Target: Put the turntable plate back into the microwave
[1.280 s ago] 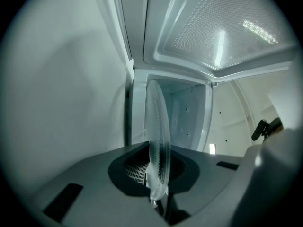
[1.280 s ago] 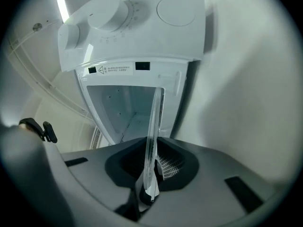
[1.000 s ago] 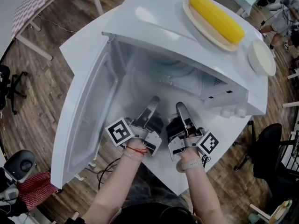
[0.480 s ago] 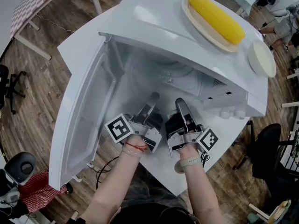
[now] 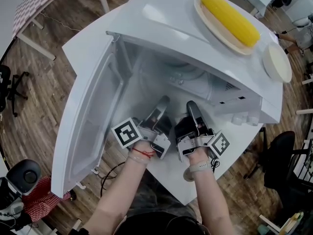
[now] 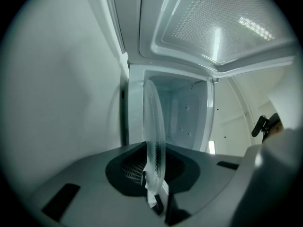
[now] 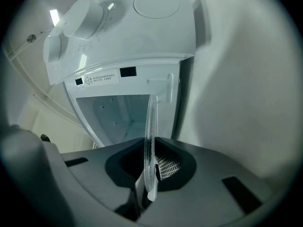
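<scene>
The white microwave (image 5: 171,23) stands with its door (image 5: 93,116) swung open to the left. Both grippers hold the clear glass turntable plate at the mouth of the cavity. In the head view the plate's far rim (image 5: 188,76) shows faintly inside. My left gripper (image 5: 163,103) is shut on the plate's near left edge, and my right gripper (image 5: 191,106) on its near right edge. In the left gripper view the ribbed glass plate (image 6: 154,136) stands edge-on between the jaws of the left gripper (image 6: 155,174). The right gripper view shows the plate (image 7: 150,136) clamped in the right gripper (image 7: 150,176).
On top of the microwave lie a plate with a yellow corn cob (image 5: 230,17) and a small white dish (image 5: 277,62). The control knobs (image 5: 242,117) are right of the cavity. The microwave sits on a white table (image 5: 78,45); chairs and a wooden floor surround it.
Both grippers, still holding the plate, have edged slightly forward toward the cavity. The door stays open.
</scene>
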A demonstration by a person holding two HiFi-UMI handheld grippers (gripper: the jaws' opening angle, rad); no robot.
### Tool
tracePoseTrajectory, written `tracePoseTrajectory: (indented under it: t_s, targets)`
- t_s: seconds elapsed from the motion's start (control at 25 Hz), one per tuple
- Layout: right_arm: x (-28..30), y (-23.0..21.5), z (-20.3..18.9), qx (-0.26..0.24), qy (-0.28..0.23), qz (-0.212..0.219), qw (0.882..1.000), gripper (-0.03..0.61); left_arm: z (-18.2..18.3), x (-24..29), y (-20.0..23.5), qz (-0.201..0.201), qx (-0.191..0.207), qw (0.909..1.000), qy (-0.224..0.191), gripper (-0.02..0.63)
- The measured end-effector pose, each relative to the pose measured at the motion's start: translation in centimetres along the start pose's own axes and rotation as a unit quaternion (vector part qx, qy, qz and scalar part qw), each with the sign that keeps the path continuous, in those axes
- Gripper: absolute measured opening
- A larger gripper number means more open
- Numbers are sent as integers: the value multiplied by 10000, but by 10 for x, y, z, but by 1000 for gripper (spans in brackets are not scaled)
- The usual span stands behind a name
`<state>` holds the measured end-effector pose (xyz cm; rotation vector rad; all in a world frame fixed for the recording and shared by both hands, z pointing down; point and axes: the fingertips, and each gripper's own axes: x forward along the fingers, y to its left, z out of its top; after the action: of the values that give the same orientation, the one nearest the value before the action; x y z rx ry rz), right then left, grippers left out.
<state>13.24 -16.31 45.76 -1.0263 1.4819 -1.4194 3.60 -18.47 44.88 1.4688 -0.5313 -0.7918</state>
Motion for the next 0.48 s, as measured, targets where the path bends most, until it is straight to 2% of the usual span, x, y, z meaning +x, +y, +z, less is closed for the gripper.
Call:
tracePoseTrajectory:
  t_s: [0.48]
  targets:
    - [7, -3, 6, 51, -72, -163, 9998, 41, -6, -10, 0, 48, -136, 9999, -81, 37]
